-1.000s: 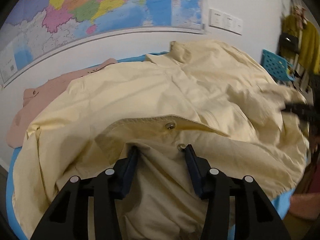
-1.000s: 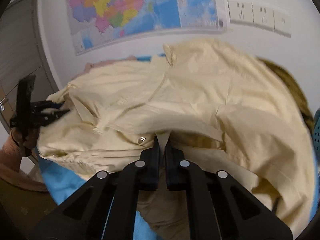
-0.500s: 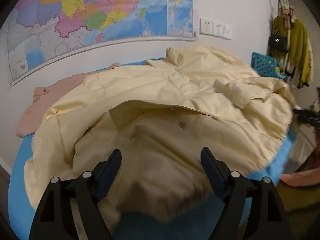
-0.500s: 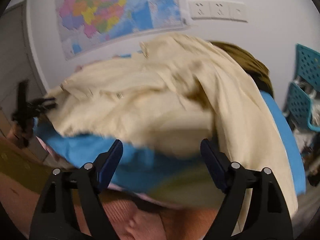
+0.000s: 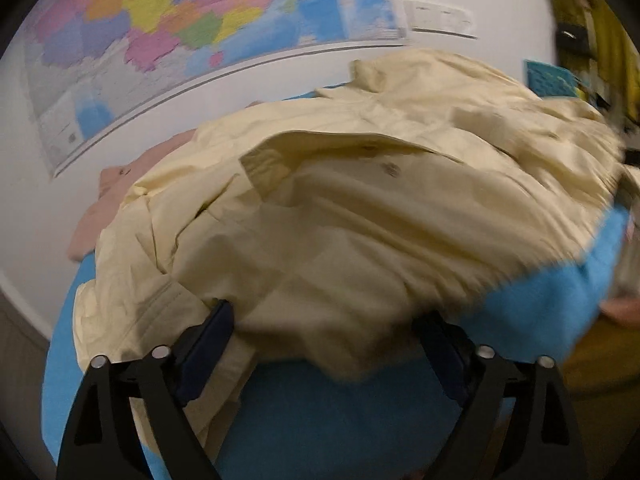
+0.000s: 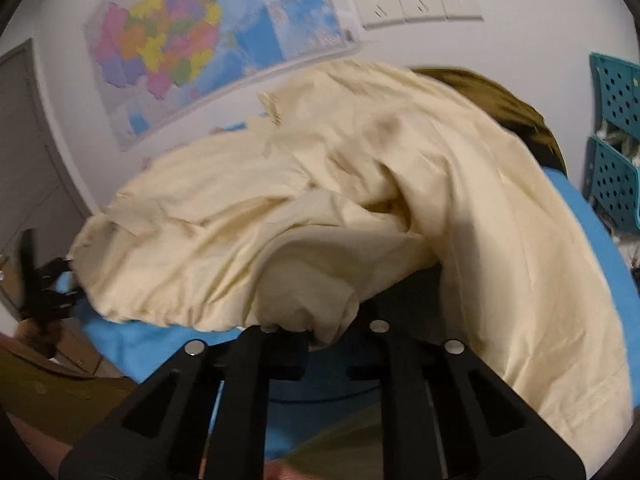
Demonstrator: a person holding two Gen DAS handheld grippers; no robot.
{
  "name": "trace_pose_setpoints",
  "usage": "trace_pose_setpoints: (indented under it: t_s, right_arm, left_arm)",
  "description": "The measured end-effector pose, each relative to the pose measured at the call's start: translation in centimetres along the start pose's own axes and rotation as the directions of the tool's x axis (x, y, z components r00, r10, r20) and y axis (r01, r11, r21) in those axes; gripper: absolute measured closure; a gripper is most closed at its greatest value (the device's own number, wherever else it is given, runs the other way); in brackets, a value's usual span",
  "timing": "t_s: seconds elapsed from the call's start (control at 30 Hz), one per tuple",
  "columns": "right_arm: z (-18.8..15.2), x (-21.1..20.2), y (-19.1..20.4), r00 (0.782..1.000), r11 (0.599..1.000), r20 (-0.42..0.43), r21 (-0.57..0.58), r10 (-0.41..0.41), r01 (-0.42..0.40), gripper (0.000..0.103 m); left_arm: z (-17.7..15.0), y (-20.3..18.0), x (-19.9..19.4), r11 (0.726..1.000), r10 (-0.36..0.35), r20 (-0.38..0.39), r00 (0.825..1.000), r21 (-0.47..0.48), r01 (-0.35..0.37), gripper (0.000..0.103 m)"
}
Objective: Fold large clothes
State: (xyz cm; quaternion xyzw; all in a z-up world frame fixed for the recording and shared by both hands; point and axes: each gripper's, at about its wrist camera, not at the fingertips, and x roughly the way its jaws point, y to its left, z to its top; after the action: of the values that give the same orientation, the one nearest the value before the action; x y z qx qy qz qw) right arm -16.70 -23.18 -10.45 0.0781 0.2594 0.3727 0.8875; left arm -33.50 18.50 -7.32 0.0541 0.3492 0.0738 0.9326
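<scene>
A large cream button-up shirt (image 5: 360,220) lies spread and rumpled over the blue-covered table (image 5: 540,312). My left gripper (image 5: 324,340) is at the shirt's near hem. Its jaws are wide and closing, with cloth lying loose between them and the left fingertip (image 5: 216,320) touching the fabric. In the right wrist view the shirt (image 6: 320,200) bulges up in front of my right gripper (image 6: 328,328). Those jaws are closing, nearly together, on a bunched fold of hem that hides the fingertips. The left gripper (image 6: 44,292) shows at the far left edge there.
A pink garment (image 5: 104,208) lies behind the shirt on the left, an olive-brown one (image 6: 500,108) behind it on the right. A map (image 5: 180,32) and sockets (image 6: 416,0) hang on the wall. Teal crates (image 6: 612,140) stand at the right.
Both grippers let go of the shirt's front and drew back to its near edge. The left one opened wide. The right one opened, then closed on a fold of hem.
</scene>
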Motion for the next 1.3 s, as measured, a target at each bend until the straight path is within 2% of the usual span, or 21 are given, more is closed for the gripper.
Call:
trace_pose_setpoints:
  t_s: [0.03,0.07,0.13,0.23,0.27,0.3,0.37,0.4,0.47,0.5,0.53,0.57,0.63,0.67,0.7,0.77,0.83,0.97,1.07,1.13,1.3]
  right_arm:
    - [0.3,-0.8,0.4,1.000,1.000,0.010,0.001,0.015,-0.015,0.093]
    - [0.7,-2.1,0.9,0.999,0.999,0.017,-0.001,0.036,-0.036,0.094]
    - [1.2,-4.9,2.1,0.997,0.997,0.028,-0.010,0.074,-0.074,0.094]
    - [1.6,-7.5,2.8,0.998,0.998,0.015,-0.030,0.058,-0.057,0.094]
    - [1.7,-7.5,2.9,0.999,0.998,-0.014,-0.043,0.033,-0.034,0.093]
    - [1.4,-6.9,2.8,0.996,0.997,-0.085,-0.070,-0.018,0.012,0.091]
    - [0.7,-5.2,2.0,0.971,0.994,-0.223,-0.078,-0.086,0.071,0.062]
    - [0.5,-4.6,1.8,0.954,0.988,-0.267,-0.104,-0.136,0.112,0.057]
    - [1.0,-5.3,2.4,0.956,0.989,-0.274,-0.132,-0.108,0.074,0.056]
    - [1.7,-6.2,2.8,0.962,0.986,-0.254,-0.151,-0.103,0.066,0.056]
    - [2.4,-7.0,3.2,0.967,0.984,-0.235,-0.167,-0.094,0.055,0.054]
    - [3.5,-8.3,4.0,0.978,0.983,-0.205,-0.185,-0.042,0.004,0.050]
    - [5.8,-10.7,5.5,0.994,0.968,-0.094,-0.238,0.058,-0.079,0.042]
    - [6.7,-11.0,5.9,0.994,0.965,-0.069,-0.241,0.090,-0.104,0.036]
    - [7.8,-10.8,6.4,0.990,0.959,-0.049,-0.246,0.131,-0.139,0.035]
    - [10.0,-8.2,7.6,0.984,0.948,-0.045,-0.266,0.171,-0.177,0.034]
    - [11.6,-3.9,8.4,0.983,0.949,-0.094,-0.264,0.155,-0.175,0.033]
    - [13.6,8.9,9.4,0.955,0.955,-0.268,-0.227,0.129,-0.193,0.034]
    - [13.9,17.2,9.3,0.929,0.968,-0.356,-0.178,0.103,-0.176,0.036]
    - [14.6,21.3,9.0,0.918,0.976,-0.383,-0.136,0.107,-0.171,0.036]
    - [15.7,28.6,8.3,0.905,0.988,-0.426,-0.127,0.025,-0.087,0.036]
  left_arm:
    - [0.5,0.6,0.3,0.999,-0.011,-0.005,1.000,-0.043,0.011,0.059]
    - [1.0,1.6,0.5,0.991,-0.089,-0.028,0.996,-0.106,0.086,0.075]
    - [1.5,2.5,-0.8,0.972,-0.182,-0.018,0.983,-0.153,0.177,0.087]
    - [1.4,2.8,-5.1,0.970,-0.230,0.036,0.973,-0.068,0.232,0.087]
    - [1.3,3.0,-6.1,0.962,-0.265,0.038,0.963,-0.054,0.267,0.085]
    - [1.2,3.1,-6.4,0.959,-0.280,0.032,0.959,-0.038,0.281,0.083]
    - [0.9,2.9,-6.3,0.972,-0.234,0.002,0.972,0.000,0.234,0.065]
    - [0.7,3.0,-5.8,0.977,-0.215,-0.025,0.976,0.009,0.215,0.059]
    - [0.7,3.3,-6.3,0.967,-0.256,-0.025,0.966,0.012,0.256,0.043]
    - [0.9,3.4,-7.1,0.960,-0.280,0.005,0.960,0.017,0.280,0.043]
    - [1.3,3.7,-8.5,0.948,-0.318,0.065,0.946,0.026,0.317,0.040]
    - [1.7,4.3,-10.6,0.929,-0.368,0.158,0.916,0.039,0.367,0.028]
    - [2.6,5.6,-12.9,0.912,-0.405,0.280,0.871,0.047,0.408,0.012]
    - [3.4,6.1,-13.4,0.913,-0.398,0.314,0.862,0.040,0.406,0.011]
    - [4.1,6.1,-13.3,0.917,-0.387,0.316,0.866,0.035,0.397,0.011]
    - [6.2,6.1,-11.1,0.945,-0.320,0.279,0.906,0.029,0.325,0.011]
    - [8.2,5.4,-7.7,0.961,-0.277,0.203,0.939,0.037,0.275,0.012]
    - [12.0,3.5,0.1,0.980,-0.196,0.026,0.980,0.040,0.195,0.019]
    - [13.6,3.1,4.5,0.985,-0.165,-0.071,0.984,0.043,0.168,0.024]
    - [14.1,3.0,6.2,0.988,-0.147,-0.097,0.984,0.036,0.151,0.024]
    - [15.6,2.8,10.1,0.991,-0.119,-0.156,0.981,0.042,0.127,0.025]
